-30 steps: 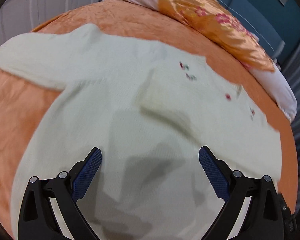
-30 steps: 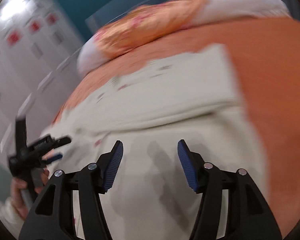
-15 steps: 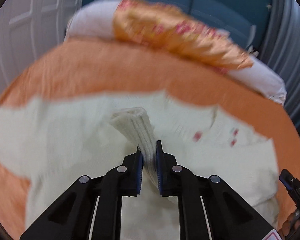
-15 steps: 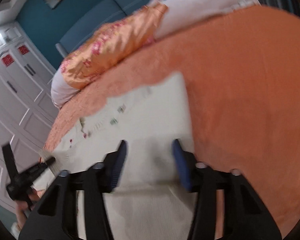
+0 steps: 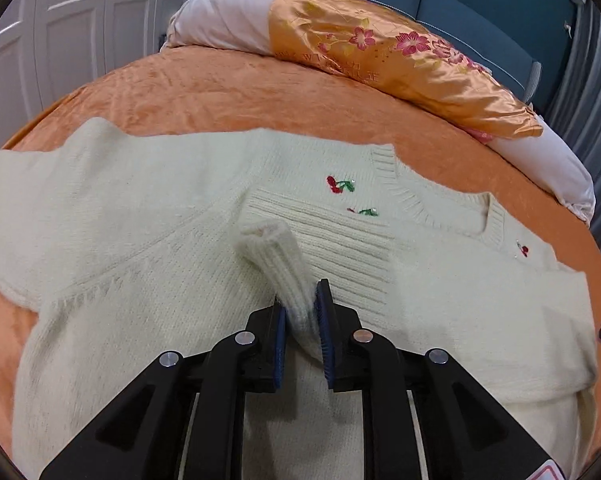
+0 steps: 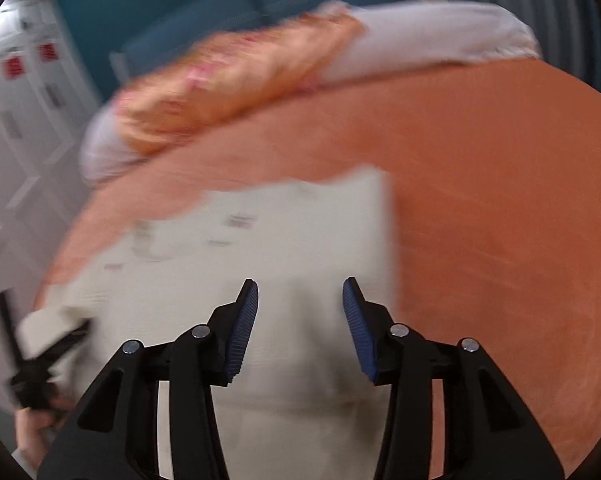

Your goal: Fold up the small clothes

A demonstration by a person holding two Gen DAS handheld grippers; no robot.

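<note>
The cream knitted sweater with small embroidered cherries (image 5: 148, 240) is lying spread flat on the bed's orange velvety cover (image 5: 228, 92). The left hand-held gripper (image 5: 300, 316) is pinching the sweater's ribbed sleeve cuff (image 5: 276, 256), lifting it above the chest. The right hand-held gripper (image 6: 300, 320) is hovering, fingers spread apart, over the sweater's blurred other side.

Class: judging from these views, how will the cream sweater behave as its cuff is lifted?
Likely floppy: the cuff droops from the left gripper. The sweater probably trails limply, since it lies slack on the bed. Its fuzzy knit should resist slipping.
</note>
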